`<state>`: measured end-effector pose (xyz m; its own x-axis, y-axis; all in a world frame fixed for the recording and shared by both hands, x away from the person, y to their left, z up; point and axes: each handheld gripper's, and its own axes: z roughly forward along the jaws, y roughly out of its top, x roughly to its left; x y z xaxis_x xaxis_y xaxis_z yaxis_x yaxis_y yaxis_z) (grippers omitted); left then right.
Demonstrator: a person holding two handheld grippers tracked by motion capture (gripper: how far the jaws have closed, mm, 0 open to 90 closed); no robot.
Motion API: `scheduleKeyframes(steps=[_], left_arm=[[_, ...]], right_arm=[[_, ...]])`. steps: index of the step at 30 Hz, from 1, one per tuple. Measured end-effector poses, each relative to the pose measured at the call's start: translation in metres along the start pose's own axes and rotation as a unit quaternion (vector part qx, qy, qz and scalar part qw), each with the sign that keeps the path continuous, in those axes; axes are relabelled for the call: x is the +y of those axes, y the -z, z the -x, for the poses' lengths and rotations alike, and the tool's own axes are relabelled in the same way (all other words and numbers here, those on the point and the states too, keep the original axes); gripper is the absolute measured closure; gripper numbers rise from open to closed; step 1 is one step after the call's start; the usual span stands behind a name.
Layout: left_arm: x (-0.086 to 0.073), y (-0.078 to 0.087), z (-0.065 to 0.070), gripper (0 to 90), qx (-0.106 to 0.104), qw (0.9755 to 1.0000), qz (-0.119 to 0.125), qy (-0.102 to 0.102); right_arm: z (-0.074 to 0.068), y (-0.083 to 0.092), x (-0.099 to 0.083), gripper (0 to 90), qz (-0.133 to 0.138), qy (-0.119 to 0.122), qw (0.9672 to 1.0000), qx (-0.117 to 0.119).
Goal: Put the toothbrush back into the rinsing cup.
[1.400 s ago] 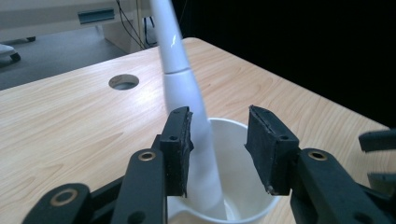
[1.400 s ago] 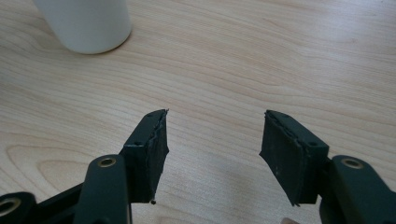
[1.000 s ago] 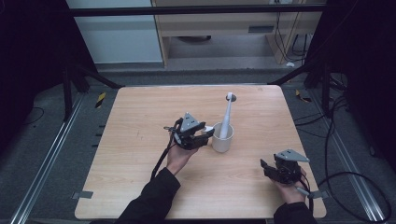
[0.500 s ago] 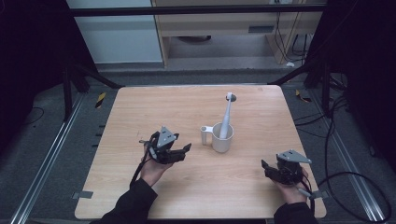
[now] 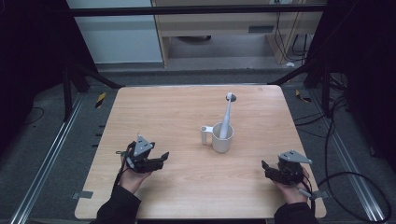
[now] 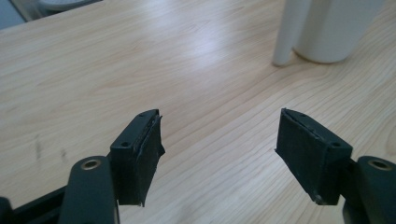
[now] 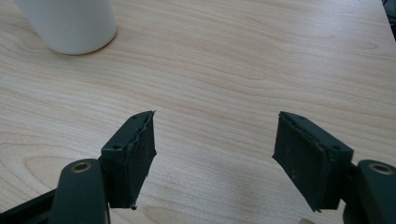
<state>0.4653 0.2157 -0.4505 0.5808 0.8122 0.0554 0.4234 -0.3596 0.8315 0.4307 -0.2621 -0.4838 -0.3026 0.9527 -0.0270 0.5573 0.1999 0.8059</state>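
A white mug [image 5: 222, 138] stands upright near the middle of the wooden table [image 5: 177, 112], its handle to the left. A white toothbrush [image 5: 226, 115] leans in it, head up. My left gripper [image 5: 161, 159] rests low at the table's front left, open and empty, its jaws pointing right toward the mug [image 6: 327, 28]. My right gripper [image 5: 266, 169] sits at the front right, also open with nothing between its jaws; the mug [image 7: 70, 23] shows at the upper left of the right gripper view.
Bare wood lies between both grippers and the mug. Metal rails [image 5: 51, 154] and cables [image 5: 341, 182] run along the floor beside the table. A cabinet [image 5: 224, 28] stands beyond the far edge.
My left gripper has drawn back from the mug toward the front left of the table and stands open. The mug and toothbrush stay put. The right gripper has not moved.
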Motion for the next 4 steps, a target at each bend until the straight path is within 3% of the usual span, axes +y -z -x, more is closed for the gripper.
scheduleKeyframes(steps=[4], left_arm=[[-0.0131, 0.0093, -0.0131, 29.0, 0.018, 0.9997, -0.01, 0.011]], right_arm=[[-0.0001, -0.0003, -0.0004, 26.8, -0.002, -0.004, 1.0, -0.002]])
